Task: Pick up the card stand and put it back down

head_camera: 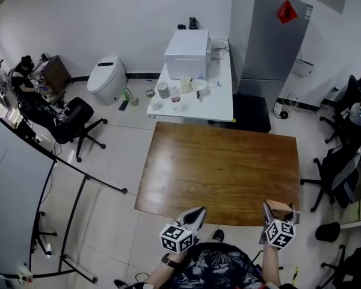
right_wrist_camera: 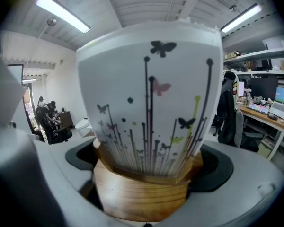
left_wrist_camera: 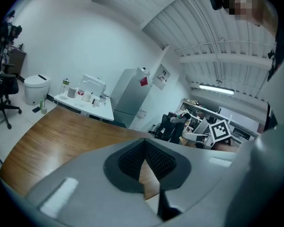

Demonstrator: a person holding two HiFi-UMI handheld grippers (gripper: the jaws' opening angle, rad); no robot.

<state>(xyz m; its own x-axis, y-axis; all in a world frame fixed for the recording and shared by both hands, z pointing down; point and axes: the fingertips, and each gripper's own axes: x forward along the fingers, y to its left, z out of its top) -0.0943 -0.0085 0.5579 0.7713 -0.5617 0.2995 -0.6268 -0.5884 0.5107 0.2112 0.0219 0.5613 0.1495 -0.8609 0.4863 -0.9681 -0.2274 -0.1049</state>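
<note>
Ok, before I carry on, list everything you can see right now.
card stand: 1, wood base with white butterfly card, in the right gripper
table: 1, brown wood, centre
side table: 1, white, behind it
box: 1, white, on the side table
fridge: 1, grey, back right
toilet: 1, white, back left
chairs: several, black, left and right edges
person: 1, dark clothes, seated far left
left gripper: 1, grey, shut, empty
right gripper: 1, grey, shut on the card stand
</note>
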